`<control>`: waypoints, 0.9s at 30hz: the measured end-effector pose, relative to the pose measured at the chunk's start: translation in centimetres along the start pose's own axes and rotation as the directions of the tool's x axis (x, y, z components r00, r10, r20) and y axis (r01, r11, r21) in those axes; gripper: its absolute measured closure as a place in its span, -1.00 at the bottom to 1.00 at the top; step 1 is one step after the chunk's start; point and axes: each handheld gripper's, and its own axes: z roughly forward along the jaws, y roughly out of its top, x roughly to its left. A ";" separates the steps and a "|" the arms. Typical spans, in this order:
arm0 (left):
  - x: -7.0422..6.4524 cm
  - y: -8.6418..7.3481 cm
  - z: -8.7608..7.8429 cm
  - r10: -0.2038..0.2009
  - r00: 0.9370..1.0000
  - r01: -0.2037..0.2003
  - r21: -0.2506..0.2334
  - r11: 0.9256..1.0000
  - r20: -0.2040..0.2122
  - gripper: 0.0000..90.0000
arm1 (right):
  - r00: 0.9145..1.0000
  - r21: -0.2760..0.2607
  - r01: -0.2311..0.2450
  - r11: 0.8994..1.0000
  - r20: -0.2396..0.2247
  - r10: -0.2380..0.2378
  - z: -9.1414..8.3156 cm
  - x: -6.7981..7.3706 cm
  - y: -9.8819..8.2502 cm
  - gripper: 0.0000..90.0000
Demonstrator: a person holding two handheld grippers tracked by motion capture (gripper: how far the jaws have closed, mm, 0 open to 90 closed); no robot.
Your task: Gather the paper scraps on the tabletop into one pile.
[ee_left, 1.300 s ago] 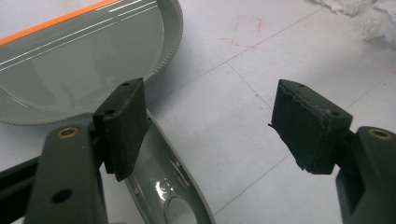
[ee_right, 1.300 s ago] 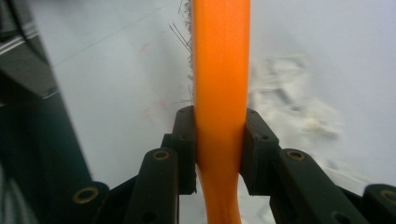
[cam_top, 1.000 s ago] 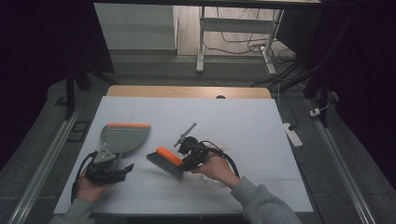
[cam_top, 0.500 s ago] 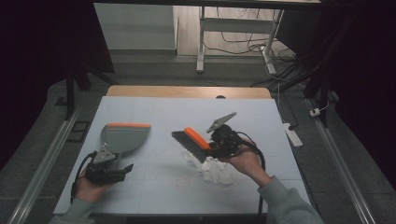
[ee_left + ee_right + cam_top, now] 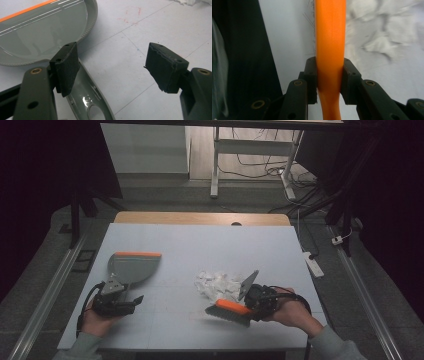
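A grey dustpan (image 5: 134, 266) with an orange lip lies flat at the table's left; in the left gripper view its pan (image 5: 42, 32) fills the top left. My left gripper (image 5: 122, 297) sits just behind it, open (image 5: 112, 62), with the dustpan's handle (image 5: 92, 100) running under its left jaw. Crumpled white paper (image 5: 217, 285) lies right of centre. My right gripper (image 5: 250, 306) is shut on the orange handle of a hand brush (image 5: 230, 309). The brush is held on the paper's near side. In the right gripper view both pads clamp the orange handle (image 5: 330, 37), with paper (image 5: 382, 37) beyond.
The white table top (image 5: 200, 245) has a wooden strip along its far edge. A power strip (image 5: 312, 264) lies on the floor off the right edge. Metal rails run along both sides of the table, and desk legs and cables stand beyond it.
My right hand carried the brush from the table's middle to the right, over the paper, then down to its near side. The paper pile now shows. The left hand stayed put.
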 end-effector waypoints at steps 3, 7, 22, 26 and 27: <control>0.0 0.0 0.0 0.001 1.000 -0.001 0.001 1.000 -0.001 -0.38 | 0.996 0.007 0.074 0.997 0.044 -0.074 0.6 -0.4 1.4 0.56; 0.0 0.0 0.0 -0.002 1.000 0.002 0.001 1.000 -0.001 -0.38 | 0.991 0.027 0.113 0.993 0.073 -0.115 1.4 -2.0 3.6 0.56; -0.1 -0.1 -0.1 0.002 1.000 -0.002 0.002 1.000 -0.001 -0.38 | 0.988 -0.303 0.018 0.953 0.155 0.031 -3.7 -2.1 1.9 0.56; -0.1 -0.1 -0.1 0.003 1.000 -0.003 -0.001 1.000 -0.001 -0.38 | 0.948 -0.347 -0.149 0.926 0.217 0.234 -4.7 -3.8 -0.3 0.56; -0.1 -0.1 -0.1 0.002 1.000 -0.002 -0.001 1.000 -0.001 -0.38 | 0.933 -0.345 -0.189 0.920 0.228 0.277 -4.6 -4.3 -0.6 0.56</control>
